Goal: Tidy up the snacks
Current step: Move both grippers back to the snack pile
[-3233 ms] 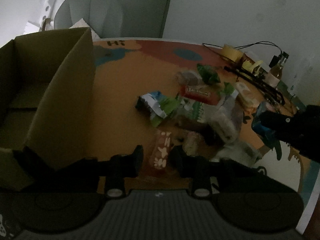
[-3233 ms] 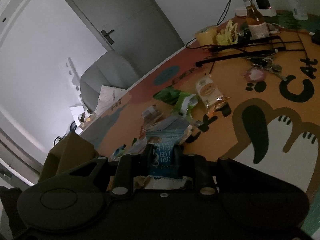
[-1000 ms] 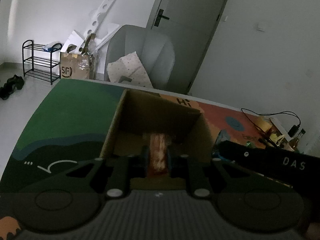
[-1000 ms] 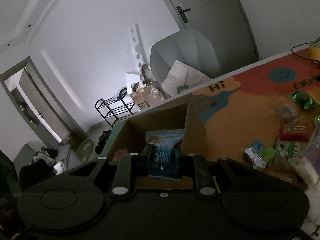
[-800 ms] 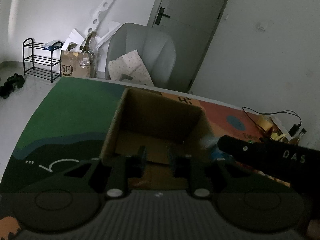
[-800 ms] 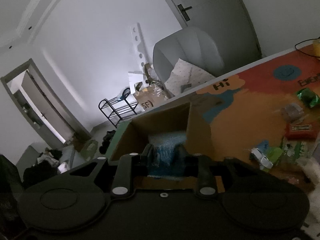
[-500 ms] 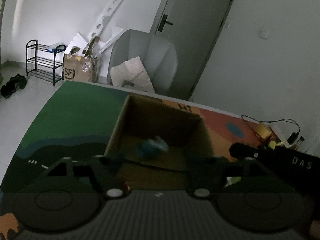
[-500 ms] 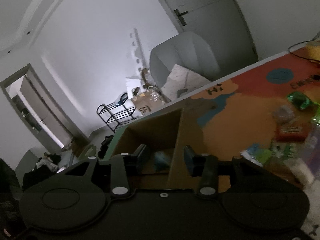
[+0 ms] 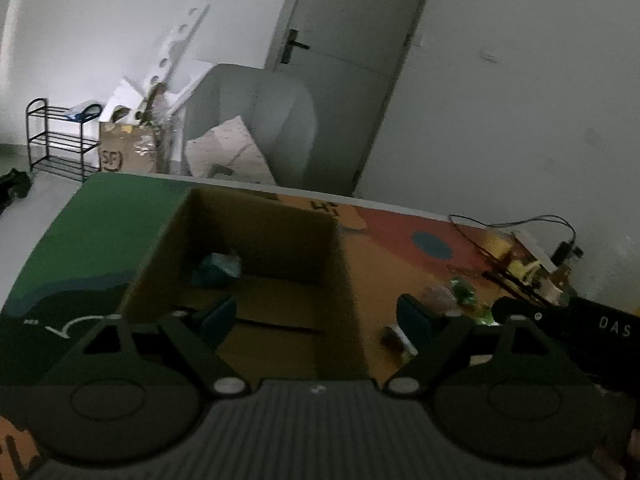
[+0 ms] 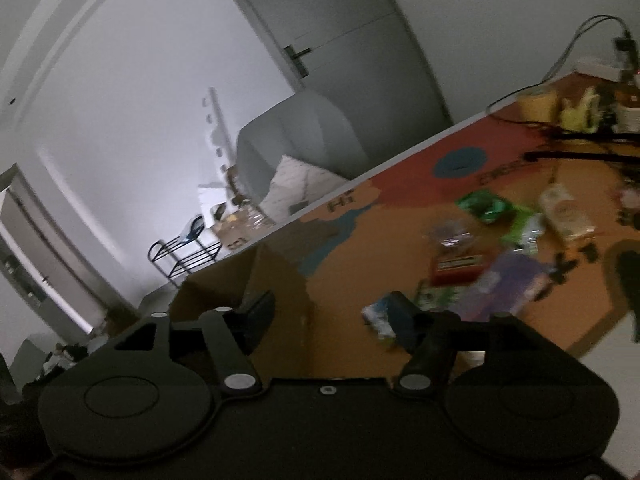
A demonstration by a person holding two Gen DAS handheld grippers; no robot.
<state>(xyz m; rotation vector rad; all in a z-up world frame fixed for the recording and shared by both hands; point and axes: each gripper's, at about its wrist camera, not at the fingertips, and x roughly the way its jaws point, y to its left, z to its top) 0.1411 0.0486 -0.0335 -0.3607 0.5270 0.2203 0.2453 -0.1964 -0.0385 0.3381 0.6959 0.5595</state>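
Note:
An open cardboard box (image 9: pixel 256 220) stands on the colourful table mat, and a blue snack packet (image 9: pixel 218 266) lies inside it near the far left corner. My left gripper (image 9: pixel 316 316) hovers over the box's right wall, its jaws opening wide with nothing between them. The right gripper (image 10: pixel 334 312) hangs above the same box (image 10: pixel 280 280), jaws also opening and bare. Loose snacks sit in a pile on the mat: a red packet (image 10: pixel 458 266), a green packet (image 10: pixel 482 204) and a pale pouch (image 10: pixel 564 212). The right gripper's black body (image 9: pixel 580 320) shows at the left wrist view's right edge.
Cables, a yellow roll (image 10: pixel 536 106) and a bottle crowd the table's far right corner. A grey armchair (image 9: pixel 256 120) stands behind the table, with a cardboard box of clutter (image 9: pixel 128 152) and a black shoe rack (image 9: pixel 56 140) on the floor beside it.
Both grippers opened and dropped their snacks into the box: the red-orange packet from the left, the blue packet from the right. Both hands then swung right, toward the snack pile.

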